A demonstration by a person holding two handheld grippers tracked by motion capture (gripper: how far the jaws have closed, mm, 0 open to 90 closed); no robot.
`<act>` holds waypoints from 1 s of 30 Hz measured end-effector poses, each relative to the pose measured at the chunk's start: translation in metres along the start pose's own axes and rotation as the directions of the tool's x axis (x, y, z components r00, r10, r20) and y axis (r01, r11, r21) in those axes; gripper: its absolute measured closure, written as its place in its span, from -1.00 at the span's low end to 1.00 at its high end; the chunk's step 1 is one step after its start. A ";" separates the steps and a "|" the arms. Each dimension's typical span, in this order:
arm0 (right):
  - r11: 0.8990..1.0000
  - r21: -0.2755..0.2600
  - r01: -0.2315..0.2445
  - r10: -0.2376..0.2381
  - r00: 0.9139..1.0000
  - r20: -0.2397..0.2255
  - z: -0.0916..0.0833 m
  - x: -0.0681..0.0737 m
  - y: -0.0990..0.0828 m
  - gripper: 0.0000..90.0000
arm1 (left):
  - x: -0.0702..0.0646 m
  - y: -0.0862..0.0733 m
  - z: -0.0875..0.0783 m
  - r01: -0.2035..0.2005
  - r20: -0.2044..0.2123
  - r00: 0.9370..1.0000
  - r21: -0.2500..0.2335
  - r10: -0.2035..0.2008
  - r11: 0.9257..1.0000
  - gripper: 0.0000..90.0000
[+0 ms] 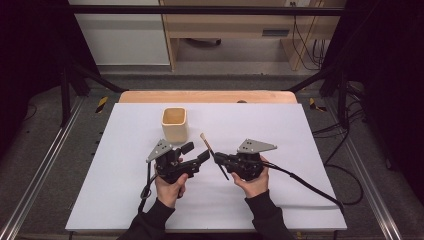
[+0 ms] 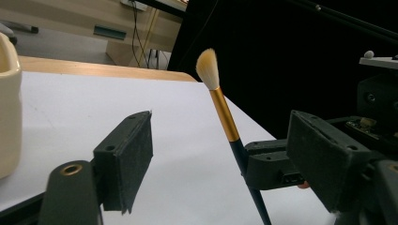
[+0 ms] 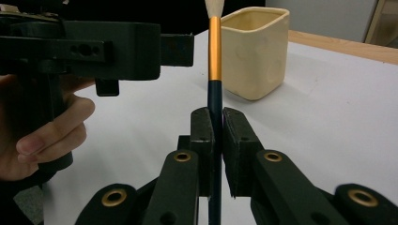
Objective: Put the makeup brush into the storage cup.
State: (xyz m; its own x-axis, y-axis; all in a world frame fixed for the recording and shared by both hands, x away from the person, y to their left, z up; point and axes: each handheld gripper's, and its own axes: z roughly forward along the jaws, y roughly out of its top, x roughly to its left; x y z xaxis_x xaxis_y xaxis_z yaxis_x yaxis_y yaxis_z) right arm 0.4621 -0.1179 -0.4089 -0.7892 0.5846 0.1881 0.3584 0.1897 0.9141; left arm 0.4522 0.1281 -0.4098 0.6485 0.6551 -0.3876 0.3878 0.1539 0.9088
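Tongs first: your right tongs [image 3: 214, 140] are clamped on the dark handle of the brush [image 3: 214, 51], holding it upright above the counter [image 1: 280, 130] just right of the cream cup [image 1: 174, 124]. Your left tongs [image 2: 225, 159] stand apart around the handle, not touching it. Centre the handle between both pads before squeezing, grip below the gold ferrule, and keep your right hand steady until the left grip feels firm.

no readable text, label, brand, number or sign anywhere on the table, the things or the background.
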 end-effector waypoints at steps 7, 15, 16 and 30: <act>1.000 -0.001 0.002 -0.002 1.000 -0.005 0.001 0.000 0.000 0.86 | 0.000 -0.001 0.004 0.019 0.001 1.000 -0.006 -0.019 1.000 -0.27; 1.000 0.001 0.001 -0.001 1.000 -0.009 0.001 0.000 -0.001 0.86 | -0.001 -0.003 0.008 0.029 0.000 1.000 -0.013 -0.029 1.000 -0.04; 1.000 0.001 0.000 0.000 1.000 -0.011 0.001 0.001 -0.001 0.86 | -0.001 -0.003 0.008 0.029 -0.002 1.000 -0.013 -0.029 0.999 -0.02; 1.000 -0.005 0.001 -0.001 1.000 -0.010 0.001 0.001 0.000 0.86 | -0.004 -0.006 0.013 0.070 0.010 0.998 -0.020 -0.070 0.997 0.33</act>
State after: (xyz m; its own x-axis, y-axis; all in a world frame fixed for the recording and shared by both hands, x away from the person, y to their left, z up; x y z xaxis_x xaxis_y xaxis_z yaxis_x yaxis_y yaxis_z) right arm 0.4615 -0.1161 -0.4094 -0.7944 0.5766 0.1908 0.3553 0.1864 0.9160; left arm 0.4556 0.1149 -0.4154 0.6264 0.6355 -0.4515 0.4190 0.2139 0.8824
